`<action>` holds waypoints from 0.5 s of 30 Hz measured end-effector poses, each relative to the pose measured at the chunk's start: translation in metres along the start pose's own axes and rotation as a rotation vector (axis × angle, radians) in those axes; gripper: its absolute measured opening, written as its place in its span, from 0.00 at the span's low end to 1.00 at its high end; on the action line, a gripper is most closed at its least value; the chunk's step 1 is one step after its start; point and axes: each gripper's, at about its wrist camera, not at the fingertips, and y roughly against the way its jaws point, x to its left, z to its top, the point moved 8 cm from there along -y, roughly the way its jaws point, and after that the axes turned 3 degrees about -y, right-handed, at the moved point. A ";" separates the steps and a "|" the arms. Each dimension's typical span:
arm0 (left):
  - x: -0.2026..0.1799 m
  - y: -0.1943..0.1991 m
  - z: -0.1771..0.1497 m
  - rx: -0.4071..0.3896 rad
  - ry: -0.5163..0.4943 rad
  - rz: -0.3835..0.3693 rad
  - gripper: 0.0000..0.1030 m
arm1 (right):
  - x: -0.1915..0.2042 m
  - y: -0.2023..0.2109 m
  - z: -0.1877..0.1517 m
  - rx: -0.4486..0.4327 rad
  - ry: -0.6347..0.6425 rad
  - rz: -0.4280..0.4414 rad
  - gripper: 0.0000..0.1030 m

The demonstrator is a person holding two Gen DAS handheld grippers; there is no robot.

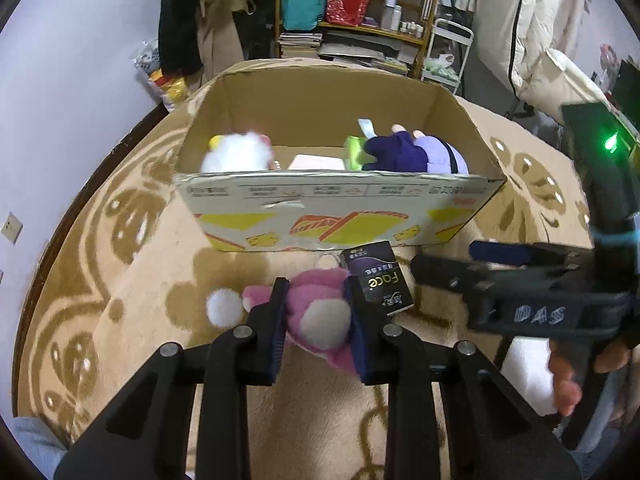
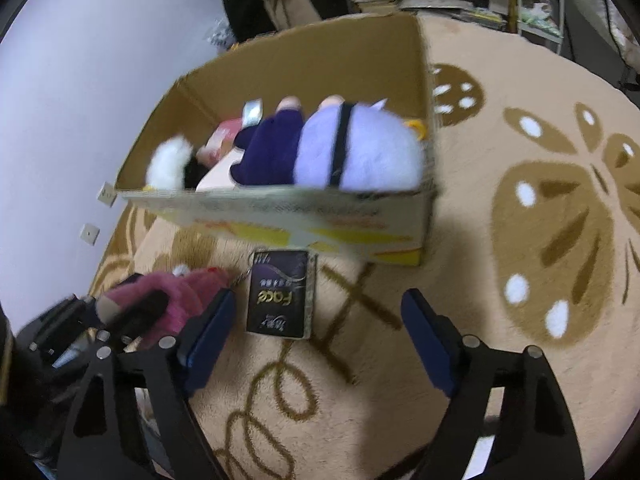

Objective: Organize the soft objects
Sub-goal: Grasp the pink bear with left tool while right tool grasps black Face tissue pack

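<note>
My left gripper (image 1: 316,294) is shut on a pink plush toy (image 1: 320,320) with a white pompom, just in front of the cardboard box (image 1: 340,196). A black tissue pack marked "Face" (image 1: 378,280) lies on the carpet right beside the toy. In the right wrist view my right gripper (image 2: 320,304) is open, and the tissue pack (image 2: 280,292) lies between its fingers, nearer the left pad and touching neither. The pink toy (image 2: 184,292) and left gripper (image 2: 132,312) show at left. The box (image 2: 280,208) holds a purple and lavender plush (image 2: 340,152) and a white plush (image 2: 168,164).
The box sits on a beige carpet with brown flower patterns (image 2: 552,232). A pale wall with sockets (image 1: 12,226) is at left. Behind the box stand a cluttered shelf (image 1: 352,12) and bags. A person's hand (image 1: 568,380) holds the right gripper (image 1: 460,264).
</note>
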 end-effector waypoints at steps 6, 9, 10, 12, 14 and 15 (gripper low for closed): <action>0.017 0.003 -0.001 0.007 0.017 0.056 0.25 | 0.017 -0.026 -0.005 0.059 -0.011 0.069 0.78; 0.026 0.002 -0.001 0.018 0.062 0.023 0.25 | 0.023 -0.037 -0.007 0.078 -0.001 0.065 0.75; 0.029 0.002 -0.001 0.020 0.073 0.017 0.25 | 0.025 -0.040 -0.007 0.080 0.006 0.056 0.74; 0.033 0.002 0.001 0.026 0.086 0.011 0.25 | 0.026 -0.045 -0.006 0.088 0.012 0.051 0.73; 0.035 0.002 0.002 0.028 0.090 0.011 0.25 | 0.028 -0.052 -0.007 0.096 0.018 0.039 0.73; 0.036 0.003 0.002 0.029 0.090 0.014 0.25 | 0.028 -0.055 -0.008 0.103 0.020 0.033 0.68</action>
